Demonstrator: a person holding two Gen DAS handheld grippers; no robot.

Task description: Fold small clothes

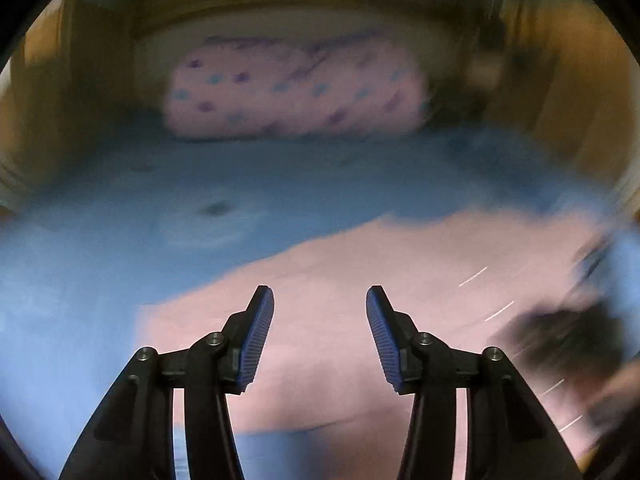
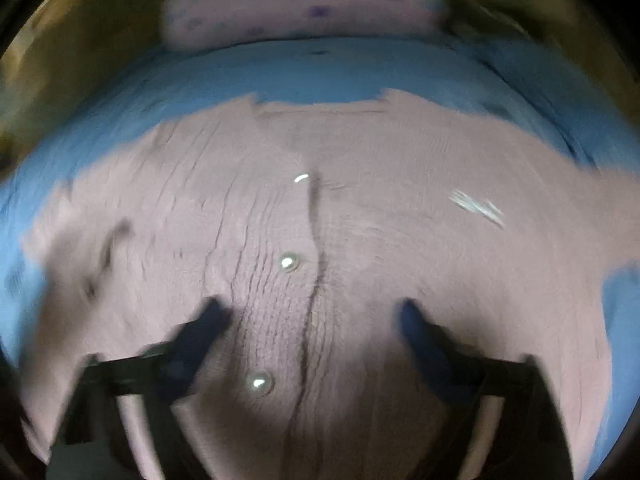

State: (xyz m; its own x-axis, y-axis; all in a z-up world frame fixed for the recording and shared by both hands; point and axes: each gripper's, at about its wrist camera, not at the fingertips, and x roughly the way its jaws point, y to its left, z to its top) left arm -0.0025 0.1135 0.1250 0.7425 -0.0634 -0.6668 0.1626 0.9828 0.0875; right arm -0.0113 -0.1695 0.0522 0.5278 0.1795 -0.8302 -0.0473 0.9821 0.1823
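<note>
Garment: a small pink knitted cardigan (image 2: pixel 360 240) lies spread flat on the blue bed sheet (image 2: pixel 320 76), front side up, with its neckline toward the far end of the bed.
Placket: a vertical opening runs down the middle of the cardigan in the right wrist view, with shiny round buttons (image 2: pixel 289 263) in a line just left of it.
Silver mark: a small pale glinting patch (image 2: pixel 476 204) sits on the right chest of the cardigan; blur hides what it is.
Left gripper: the left gripper (image 1: pixel 320 300) hovers over the pink cardigan (image 1: pixel 340 280) near its edge, where pink meets blue sheet (image 1: pixel 120 220).
Left jaws: spread well apart, blue ribbed pads (image 1: pixel 260 332) facing each other, nothing between them.
Right gripper: the right gripper (image 2: pixel 312 312) hangs above the lower middle of the cardigan, straddling the placket and the button line.
Right jaws: wide apart and holding nothing; motion blur smears their outline.
Other gripper seen: a dark blurred shape at the right edge of the left wrist view, over the pink fabric, is too smeared to identify.
Pillow: a pink pillow (image 1: pixel 296 88) with blue and purple spots lies at the far end of the bed, well apart from the cardigan.
Surroundings: brown wooden surfaces (image 1: pixel 580 92) frame the bed, too blurred to read.
</note>
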